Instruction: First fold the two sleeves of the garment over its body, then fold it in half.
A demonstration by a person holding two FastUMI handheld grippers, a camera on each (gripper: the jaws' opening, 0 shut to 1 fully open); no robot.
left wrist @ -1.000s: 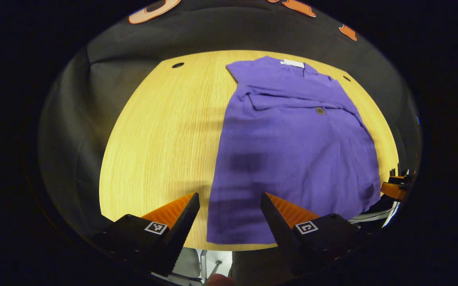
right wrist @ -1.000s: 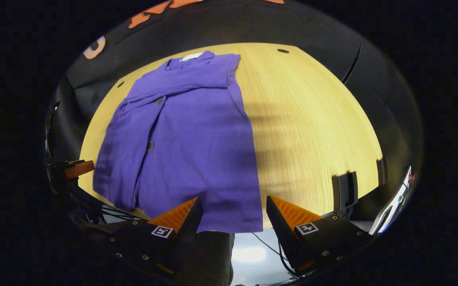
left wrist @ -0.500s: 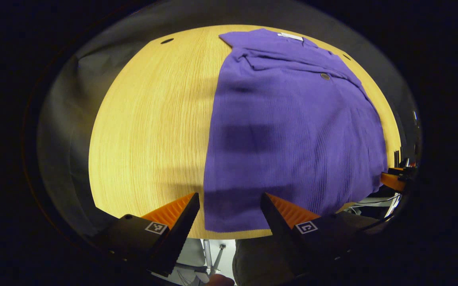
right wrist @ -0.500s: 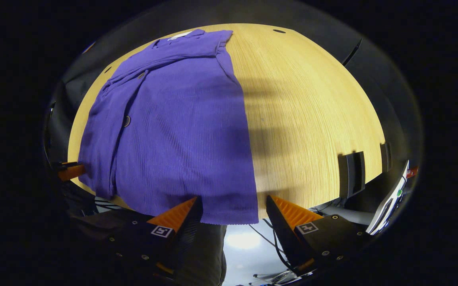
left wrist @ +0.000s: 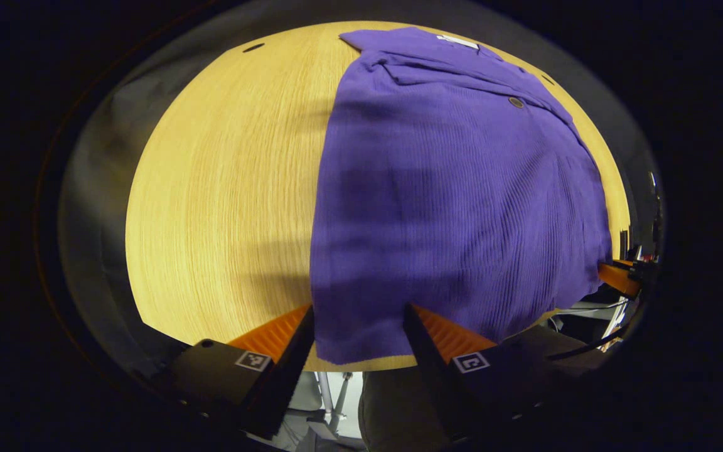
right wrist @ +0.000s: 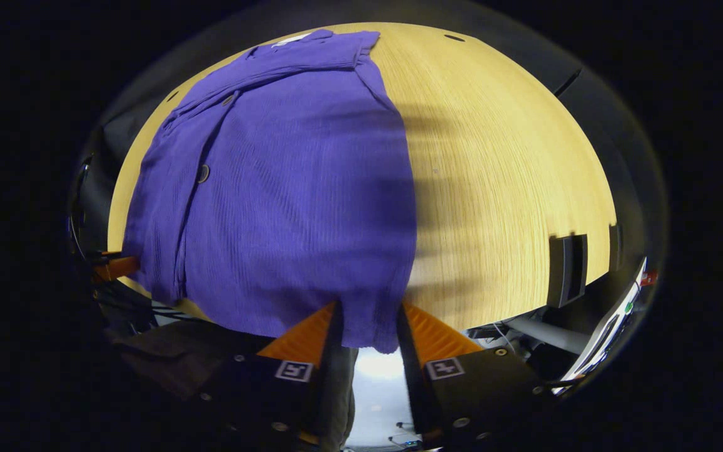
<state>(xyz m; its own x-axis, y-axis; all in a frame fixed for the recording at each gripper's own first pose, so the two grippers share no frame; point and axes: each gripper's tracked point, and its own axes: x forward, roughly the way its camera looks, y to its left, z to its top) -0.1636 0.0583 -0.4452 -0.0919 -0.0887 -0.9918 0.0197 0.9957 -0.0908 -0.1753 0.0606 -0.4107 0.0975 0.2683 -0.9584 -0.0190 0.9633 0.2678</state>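
Purple garment [left wrist: 455,201] lies flat on a wooden table [left wrist: 223,188], sleeves folded over its body, collar at the far edge and hem at the near edge. Left gripper [left wrist: 358,326] straddles one hem corner, fingers apart. Right gripper [right wrist: 366,323] has its fingers drawn close around the other hem corner; whether they press it is unclear.

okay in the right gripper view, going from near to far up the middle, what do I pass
right gripper → hem of the purple garment → round button → folded sleeve → white neck label → far edge of the wooden table
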